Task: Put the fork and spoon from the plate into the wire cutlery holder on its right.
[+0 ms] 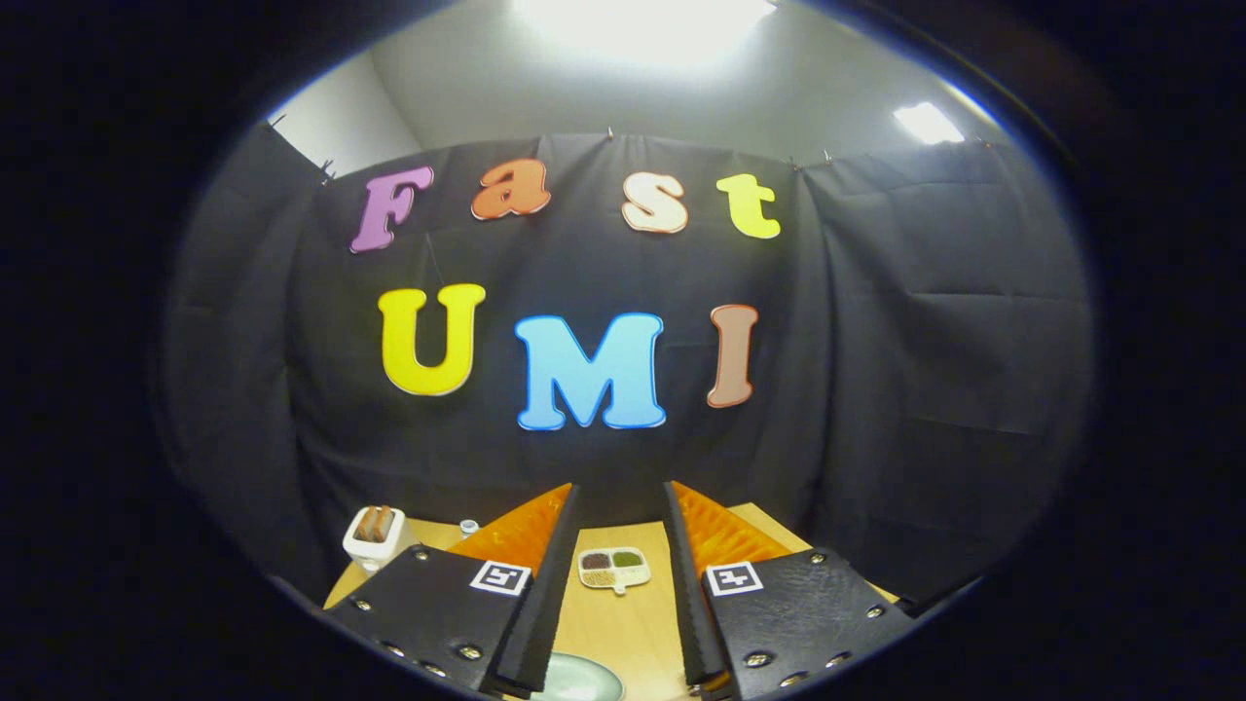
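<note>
We see just a small curved bit of the pale green plate [576,682], low down between our two fingers and close to us. It looks smooth and round. We cannot tell what lies on it.

Our gripper [620,526] is held up high over the wooden table [623,623], looking forward at the black wall. Its fingers [545,574] are wide apart and hold nothing.

Out past the plate, between the fingers, sits a little tray with three colored parts [613,569]. A white toaster [374,535] stands off to the left, far from the plate.
</note>
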`<move>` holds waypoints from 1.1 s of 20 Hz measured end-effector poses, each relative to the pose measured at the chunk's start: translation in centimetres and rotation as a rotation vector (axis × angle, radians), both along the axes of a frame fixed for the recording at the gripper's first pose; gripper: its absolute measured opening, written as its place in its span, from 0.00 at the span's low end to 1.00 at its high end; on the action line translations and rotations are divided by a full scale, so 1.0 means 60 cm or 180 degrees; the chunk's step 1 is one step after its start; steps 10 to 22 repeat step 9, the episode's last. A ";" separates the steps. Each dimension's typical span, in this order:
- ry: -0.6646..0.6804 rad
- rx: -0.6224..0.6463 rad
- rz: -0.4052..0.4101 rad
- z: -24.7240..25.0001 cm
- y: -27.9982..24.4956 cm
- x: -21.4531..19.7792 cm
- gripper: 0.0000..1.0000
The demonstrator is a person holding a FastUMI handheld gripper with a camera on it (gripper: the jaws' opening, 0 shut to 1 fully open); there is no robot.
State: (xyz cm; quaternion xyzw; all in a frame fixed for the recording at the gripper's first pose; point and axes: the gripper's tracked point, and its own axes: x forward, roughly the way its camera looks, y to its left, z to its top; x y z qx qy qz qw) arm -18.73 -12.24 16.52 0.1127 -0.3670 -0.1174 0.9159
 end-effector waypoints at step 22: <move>0.0019 -0.0247 0.0132 0.008 0.064 -0.011 0.51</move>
